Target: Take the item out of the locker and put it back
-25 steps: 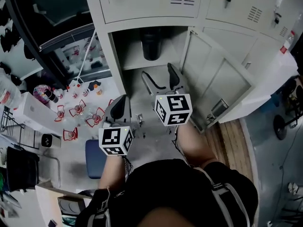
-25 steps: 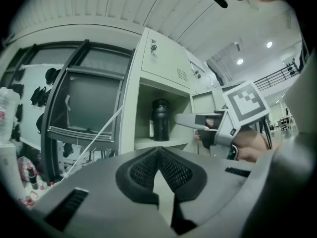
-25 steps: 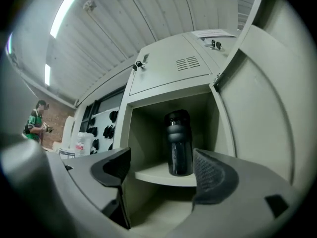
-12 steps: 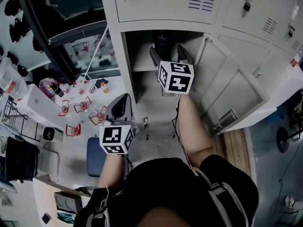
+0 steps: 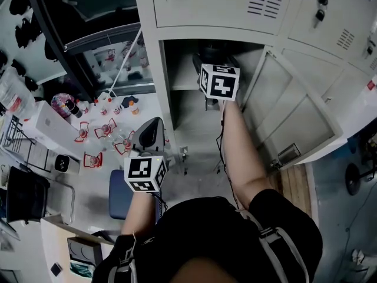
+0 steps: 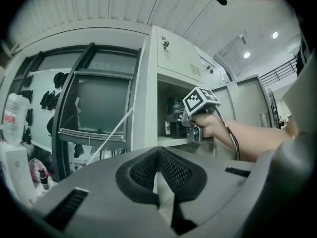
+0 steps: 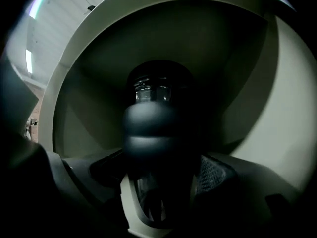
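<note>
The take-out step is in hand, I judge, at the moment of the grab. In the head view the right tool point(image 5: 217, 62) is inside the open locker point(image 5: 154, 63) at the upper centre of the frame, with the arm stretched out behind it. The bottle point(image 7: 154, 128) stands on the locker's inner surface point(image 5: 184, 82). It fills the middle of the right gripper view, dark and upright, directly between the jaws. The jaws are spread, one at each side of it and very near its walls. It is dim in there, but they look released rather than pressing. The left tool point(image 6: 158, 155) hangs low at the lower left of the head view, outside the locker, clenched with its pads together and nothing between them. The next move calls for closing squarely on the bottle's body, lifting it slightly off the surface, and drawing it straight back. It must stay clear of the frame and of the door point(image 5: 288, 114) swung open at the right.
</note>
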{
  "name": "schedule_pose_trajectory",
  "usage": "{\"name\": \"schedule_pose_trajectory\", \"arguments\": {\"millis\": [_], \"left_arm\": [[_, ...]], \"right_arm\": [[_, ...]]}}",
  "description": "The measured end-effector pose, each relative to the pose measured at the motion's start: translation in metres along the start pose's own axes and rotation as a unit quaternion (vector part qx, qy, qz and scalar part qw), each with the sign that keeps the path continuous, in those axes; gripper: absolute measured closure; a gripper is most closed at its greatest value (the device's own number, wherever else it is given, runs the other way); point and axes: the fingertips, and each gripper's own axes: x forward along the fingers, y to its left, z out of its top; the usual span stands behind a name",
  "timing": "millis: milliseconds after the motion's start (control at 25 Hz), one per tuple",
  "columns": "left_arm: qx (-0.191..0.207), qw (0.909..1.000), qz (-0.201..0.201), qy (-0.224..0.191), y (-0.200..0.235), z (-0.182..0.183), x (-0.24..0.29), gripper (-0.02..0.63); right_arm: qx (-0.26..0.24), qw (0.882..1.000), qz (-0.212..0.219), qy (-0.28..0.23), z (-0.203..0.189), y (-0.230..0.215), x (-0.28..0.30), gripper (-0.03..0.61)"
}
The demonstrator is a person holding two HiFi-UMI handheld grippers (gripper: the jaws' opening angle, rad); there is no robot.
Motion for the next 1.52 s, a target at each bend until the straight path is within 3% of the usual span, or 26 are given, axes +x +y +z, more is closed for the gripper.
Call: {"name": "schedule_pose_trajectory", "arguments": {"millis": [880,1200,1520], "left_arm": [[0.0,0.9993,-0.037,-0.007,-0.019,0.001,-0.004,0.601],[-0.003,0.9982,-0.06,-0.003,-0.037,-0.005,-0.01,0.601],[-0.004,0.997,-0.078,0.001,-0.051,-0.007,-0.013,0.601]], "right_arm": [[-0.006,1.0,0.028,0.01,-0.004,0.015,-0.08,0.156],[-0.005,1.0,0.02,0.01,-0.028,0.012,-0.118,0.156],[-0.025,0.999,0.017,-0.028,-0.055,0.017,-0.167,0.157]]}}
